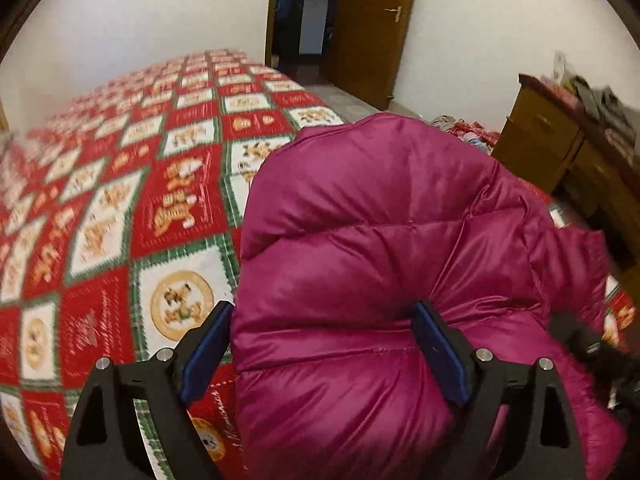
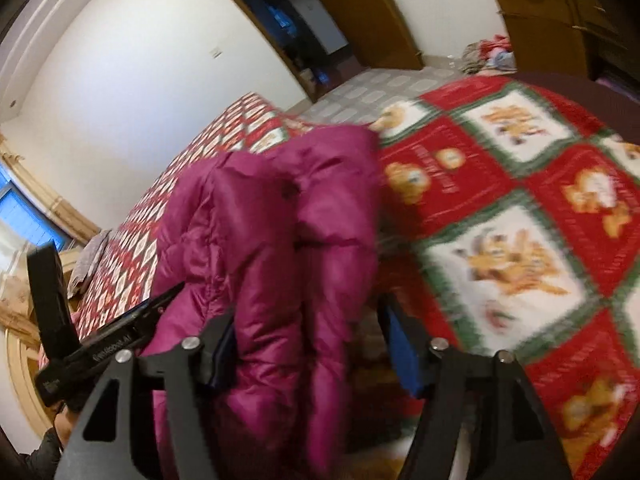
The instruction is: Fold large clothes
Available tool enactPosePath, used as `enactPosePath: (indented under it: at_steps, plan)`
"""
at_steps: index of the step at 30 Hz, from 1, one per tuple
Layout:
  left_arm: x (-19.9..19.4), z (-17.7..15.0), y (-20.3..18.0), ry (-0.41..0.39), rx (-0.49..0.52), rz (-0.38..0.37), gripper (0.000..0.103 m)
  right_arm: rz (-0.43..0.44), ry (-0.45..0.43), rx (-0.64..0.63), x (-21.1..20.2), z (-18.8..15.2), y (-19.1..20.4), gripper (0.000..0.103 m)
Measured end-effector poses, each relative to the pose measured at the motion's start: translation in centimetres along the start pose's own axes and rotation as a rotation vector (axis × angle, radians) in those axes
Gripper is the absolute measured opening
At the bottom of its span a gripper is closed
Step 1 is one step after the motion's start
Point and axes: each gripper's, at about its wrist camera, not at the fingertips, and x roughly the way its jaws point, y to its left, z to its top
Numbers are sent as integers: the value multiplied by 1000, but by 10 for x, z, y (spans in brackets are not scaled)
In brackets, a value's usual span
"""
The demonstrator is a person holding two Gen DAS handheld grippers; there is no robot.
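A magenta puffer jacket [image 1: 380, 240] is bunched up on a bed with a red, white and green patterned quilt [image 1: 120, 200]. My left gripper [image 1: 324, 356] has its jaws wide apart with a thick fold of the jacket between them; the pads do not visibly press it. In the right wrist view the jacket [image 2: 272, 248] hangs in a tall fold. My right gripper [image 2: 308, 356] is also wide open, its left finger against the jacket and its right finger clear of it. The left gripper's body [image 2: 100, 344] shows at the left.
The quilt [image 2: 500, 220] covers the whole bed. A wooden cabinet [image 1: 560, 152] with clutter stands to the right. A wooden door [image 1: 372, 28] and dark doorway are at the back. Loose clothes [image 2: 488, 54] lie on the floor by the cabinet.
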Motion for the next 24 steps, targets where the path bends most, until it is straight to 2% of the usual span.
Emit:
enactPosePath:
  at_steps: [2,4,5,7,11,13,18,24]
  plan:
    - [0,1,-3,-7,18,19,90,-57,-58,1,-23,4,3,66]
    - [-1,2,-4,-10,29,36,90,-120,-126,-40,-47,12,21,44]
    - [0,2,-5,-12,33,43,90,-149,-149,-68,-56,18,33,41]
    - [-1,3,-8,-17,49,65,90,-166,-166,-86,-64,33,56,40]
    - [-2,3,-14,-30,83,99,90,-109,-111,-59,-39,57,90,40]
    - [-4,3,-14,-30,89,103,90,-163,-65,-71,-16,59,98,40]
    - [-3,3,-16,-37,100,110,90,-300,-10,-79,31,43,75,40]
    - [-1,5,-23,-34,113,111,91,-374,-53,-153,39,30,64,40]
